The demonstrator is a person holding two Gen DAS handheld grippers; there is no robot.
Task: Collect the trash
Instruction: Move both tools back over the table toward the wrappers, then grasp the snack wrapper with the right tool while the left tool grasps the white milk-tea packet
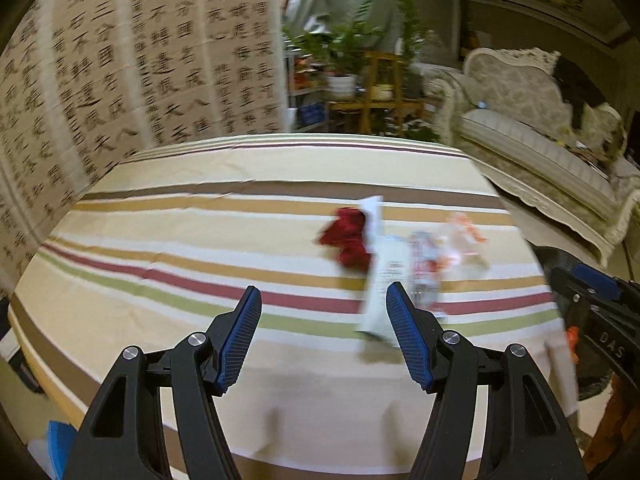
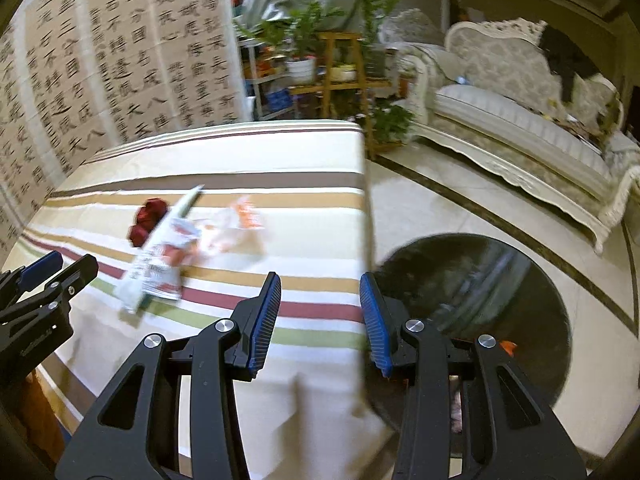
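Left wrist view: the left gripper (image 1: pixel 324 334) is seen at the bottom centre of the frame, its blue-padded fingers set moderately wide apart with nothing between them, only the striped cloth of the worktop (image 1: pixel 168 240) showing in the gap. The trash is found just beyond and slightly right of the right-hand fingertip, right of centre in the frame. A long white wrapper (image 1: pixel 378 272) lies nearest, its near end partly hidden behind that finger. A crumpled red wrapper (image 1: pixel 348 238) is seen touching its left side, further up the frame. A printed red-and-white packet (image 1: pixel 424 268) and a clear wrapper with orange print (image 1: pixel 464 236) lie against its right side. All of these are blurred, so their print cannot be read. At the right edge of the frame the right gripper (image 1: pixel 592 292) is seen from the side.

Right wrist view: the right gripper (image 2: pixel 320 320) is seen at the bottom centre, its fingers held at a narrower gap and empty, above the right edge of the worktop (image 2: pixel 320 168). The trash lies to the upper left of it, well apart: the long white wrapper (image 2: pixel 160 256) runs diagonally, the crumpled red wrapper (image 2: pixel 146 220) sits at its upper left, and the clear wrapper with orange print (image 2: pixel 240 220) lies to its right. A round black bin (image 2: pixel 500 292) stands on the floor at the lower right, beside the worktop. The left gripper (image 2: pixel 44 276) appears at the left edge.
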